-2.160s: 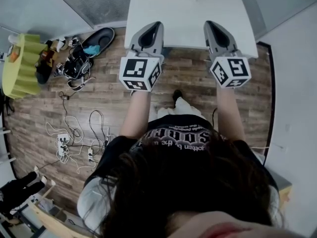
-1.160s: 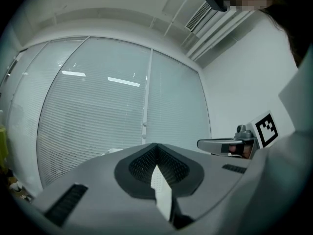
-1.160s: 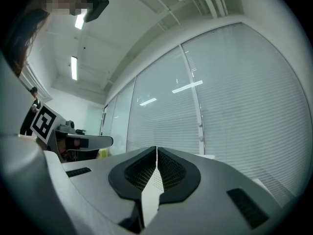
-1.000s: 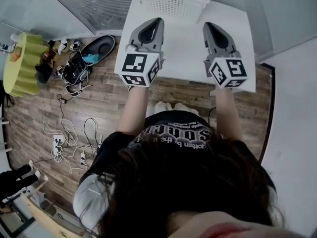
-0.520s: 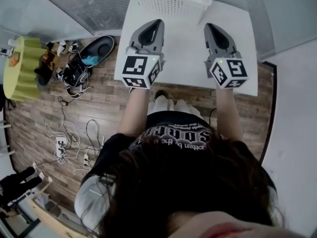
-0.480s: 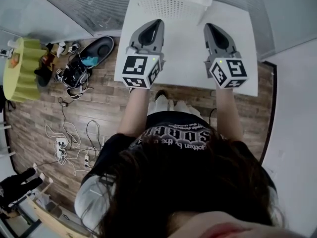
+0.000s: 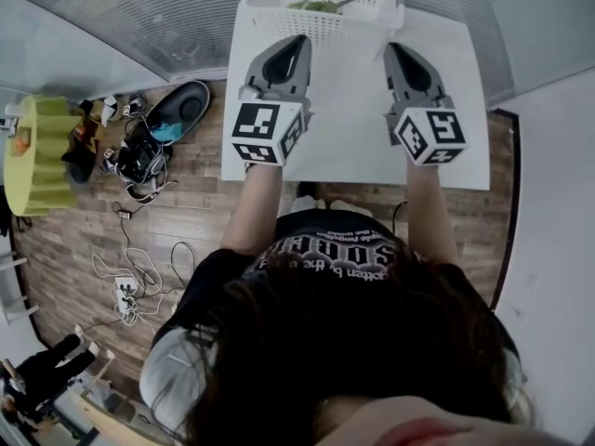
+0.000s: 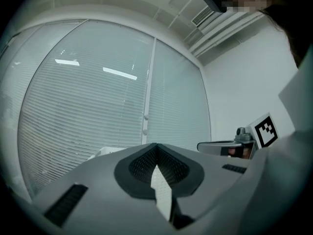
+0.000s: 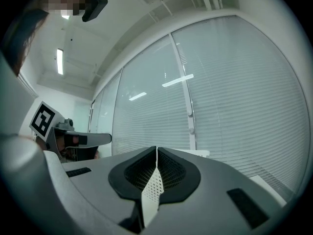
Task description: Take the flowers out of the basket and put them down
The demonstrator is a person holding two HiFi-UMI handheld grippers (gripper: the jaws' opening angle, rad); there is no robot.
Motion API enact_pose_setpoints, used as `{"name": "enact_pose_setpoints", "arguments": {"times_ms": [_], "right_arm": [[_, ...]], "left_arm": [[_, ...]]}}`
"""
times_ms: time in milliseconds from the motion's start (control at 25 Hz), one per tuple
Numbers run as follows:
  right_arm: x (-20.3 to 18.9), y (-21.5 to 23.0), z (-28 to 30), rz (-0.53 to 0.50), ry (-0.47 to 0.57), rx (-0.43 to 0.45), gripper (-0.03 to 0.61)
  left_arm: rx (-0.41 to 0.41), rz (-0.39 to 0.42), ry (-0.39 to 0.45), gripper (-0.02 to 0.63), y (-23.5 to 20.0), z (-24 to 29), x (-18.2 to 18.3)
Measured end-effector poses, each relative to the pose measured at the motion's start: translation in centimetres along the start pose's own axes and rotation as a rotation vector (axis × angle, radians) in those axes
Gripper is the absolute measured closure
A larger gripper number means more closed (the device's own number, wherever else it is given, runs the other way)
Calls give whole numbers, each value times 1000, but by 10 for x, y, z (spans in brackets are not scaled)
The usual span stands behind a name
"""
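Observation:
A white mesh basket (image 7: pixel 325 21) stands at the far edge of a white table (image 7: pixel 344 147), with green stems (image 7: pixel 316 6) lying inside it. The blooms are hidden from view. My left gripper (image 7: pixel 297 41) hovers over the table just short of the basket's near wall, jaws shut and empty. My right gripper (image 7: pixel 394 48) is level with it to the right, also shut with nothing held. In the left gripper view the left gripper (image 8: pixel 156 145) has its jaws meeting at the tip. In the right gripper view the right gripper (image 9: pixel 156 149) does too, with basket mesh (image 9: pixel 151 186) showing below the tips.
Window blinds (image 8: pixel 98 97) run behind the table. On the wooden floor to the left lie shoes and bags (image 7: pixel 149 142), loose cables with a power strip (image 7: pixel 125 286) and a yellow-green object (image 7: pixel 37 151). A white wall (image 7: pixel 548 249) is at the right.
Both grippers have moved forward over the table towards the basket. The basket now sits further into the head view, and the green stems inside it have come into sight.

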State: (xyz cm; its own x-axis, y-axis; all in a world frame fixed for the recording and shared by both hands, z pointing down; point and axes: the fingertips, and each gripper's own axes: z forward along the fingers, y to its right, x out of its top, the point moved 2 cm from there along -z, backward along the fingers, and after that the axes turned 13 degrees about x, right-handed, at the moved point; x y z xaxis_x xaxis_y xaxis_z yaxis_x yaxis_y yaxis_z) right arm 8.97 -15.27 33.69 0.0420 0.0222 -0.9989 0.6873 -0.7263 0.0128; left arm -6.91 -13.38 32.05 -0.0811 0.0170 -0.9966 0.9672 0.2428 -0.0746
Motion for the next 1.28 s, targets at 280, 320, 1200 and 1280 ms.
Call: {"name": "enact_pose_setpoints", "arguments": {"times_ms": [280,320,1200,1280], "right_arm": [[1,15,28,-6,-1,-37,549],[1,17,32,-8,-1,-43,549],[37,58,108,-51,43,9,549],[35,64,112,-47,38,19,549]], "left_arm": [[-51,-3,0,612,-16,35,2],[-59,-4,0,612,-18,39,3],[-13,7,12,612,-53,100,16],[0,6,12,612,-55,105,16]]}}
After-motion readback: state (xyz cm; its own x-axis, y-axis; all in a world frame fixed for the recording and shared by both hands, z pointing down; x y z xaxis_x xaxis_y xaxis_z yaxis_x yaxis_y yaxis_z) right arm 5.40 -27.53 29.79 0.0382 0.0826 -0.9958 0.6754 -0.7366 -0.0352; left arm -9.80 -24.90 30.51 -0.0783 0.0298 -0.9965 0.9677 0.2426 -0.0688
